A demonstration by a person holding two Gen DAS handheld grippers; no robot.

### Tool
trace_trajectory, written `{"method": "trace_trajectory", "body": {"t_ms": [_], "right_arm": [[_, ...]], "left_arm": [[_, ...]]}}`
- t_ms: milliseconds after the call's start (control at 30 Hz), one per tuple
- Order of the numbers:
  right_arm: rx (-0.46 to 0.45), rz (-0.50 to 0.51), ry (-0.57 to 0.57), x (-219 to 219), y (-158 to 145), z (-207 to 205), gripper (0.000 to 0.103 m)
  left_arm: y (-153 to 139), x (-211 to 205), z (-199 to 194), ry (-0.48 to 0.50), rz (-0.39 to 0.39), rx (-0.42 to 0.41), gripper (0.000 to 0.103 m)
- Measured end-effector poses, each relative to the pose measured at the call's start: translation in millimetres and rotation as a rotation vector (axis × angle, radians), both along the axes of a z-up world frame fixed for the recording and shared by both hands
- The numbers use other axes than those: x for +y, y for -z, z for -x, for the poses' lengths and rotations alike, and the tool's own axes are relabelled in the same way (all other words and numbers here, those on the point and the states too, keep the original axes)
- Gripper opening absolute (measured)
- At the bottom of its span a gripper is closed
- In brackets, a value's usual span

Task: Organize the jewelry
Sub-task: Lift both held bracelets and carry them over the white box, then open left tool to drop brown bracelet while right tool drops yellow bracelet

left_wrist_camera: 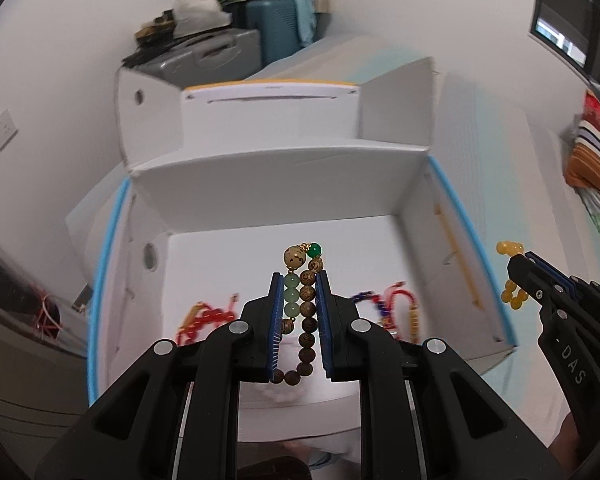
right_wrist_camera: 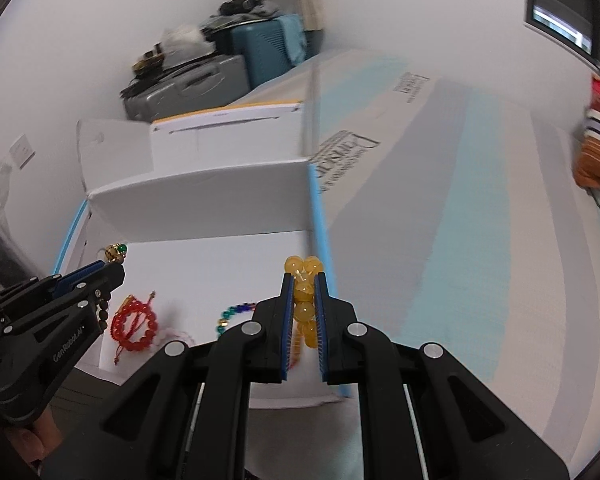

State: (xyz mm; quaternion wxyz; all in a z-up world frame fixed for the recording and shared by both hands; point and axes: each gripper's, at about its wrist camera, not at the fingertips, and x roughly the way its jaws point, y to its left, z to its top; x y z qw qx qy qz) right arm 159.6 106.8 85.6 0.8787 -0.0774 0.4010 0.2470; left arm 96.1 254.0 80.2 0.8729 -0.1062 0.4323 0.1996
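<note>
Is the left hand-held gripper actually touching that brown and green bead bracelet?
Touching. In the left wrist view, the left hand-held gripper has its blue pads pressed on both sides of the wooden bead bracelet.

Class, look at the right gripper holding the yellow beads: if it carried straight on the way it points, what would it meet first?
Probably the blue-edged right wall of the open white box, since the right gripper with the yellow bead bracelet points along that edge; depth is unclear.

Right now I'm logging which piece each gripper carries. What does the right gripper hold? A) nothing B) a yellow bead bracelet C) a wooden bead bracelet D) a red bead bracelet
B: the right gripper is shut on the yellow bead bracelet, its beads pinched between the blue pads.
</note>
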Motion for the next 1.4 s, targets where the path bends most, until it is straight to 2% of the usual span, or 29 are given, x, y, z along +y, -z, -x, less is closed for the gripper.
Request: {"method": "trace_trajectory", "body": {"t_ms": [167,400,700,967,1033,1100,1133,1233,1267,1300,1333,1367,1400], "right_arm": [[0.004,0.037,-0.044,30.0,13.4,5.7,0.009],[0.053,0.069,-0.063,56.0,34.5,2.3,0.009],[0.127,0.140,-0.068,75.5,64.0,-1.9,0.009],[0.147,0.163,-0.079,83.0,75.1,-4.2,0.012],[0.154,0.154,-0.088,82.7,75.6,-4.7,0.024],[0.144,0.151,-0.086,82.2,74.9,-4.1,0.030],[0.140,0.149,-0.090,82.7,74.3,-3.4,0.034],[0.131,0.128,-0.095,81.4,70.3,-1.4,0.046],[0.125,0.124,-0.096,80.8,68.1,-0.7,0.048],[0.120,0.118,-0.096,79.7,65.6,-0.1,0.053],[0.118,0.111,-0.096,79.0,63.6,-0.2,0.059],[0.113,0.098,-0.094,77.2,60.7,0.4,0.060],[0.107,0.090,-0.094,75.7,57.8,1.0,0.061]], "left_arm": [[11.9,25.7,6.9,-0.035,0.017,0.023,0.015],[33.8,47.2,12.9,-0.067,0.033,0.074,0.016],[64.1,64.4,7.7,-0.080,0.066,0.158,0.016],[77.2,69.5,4.0,-0.082,0.083,0.183,0.018],[79.6,69.9,3.5,-0.081,0.091,0.184,0.019],[80.2,70.6,3.6,-0.086,0.097,0.176,0.020],[80.0,70.7,3.8,-0.088,0.098,0.172,0.022],[75.3,70.4,7.0,-0.097,0.093,0.147,0.042],[72.6,69.4,8.1,-0.101,0.086,0.139,0.048],[69.1,68.7,10.3,-0.101,0.079,0.127,0.050],[66.7,67.7,11.1,-0.101,0.074,0.119,0.057],[63.9,66.9,12.8,-0.102,0.068,0.109,0.064],[60.6,66.2,14.8,-0.106,0.061,0.100,0.068]]}}
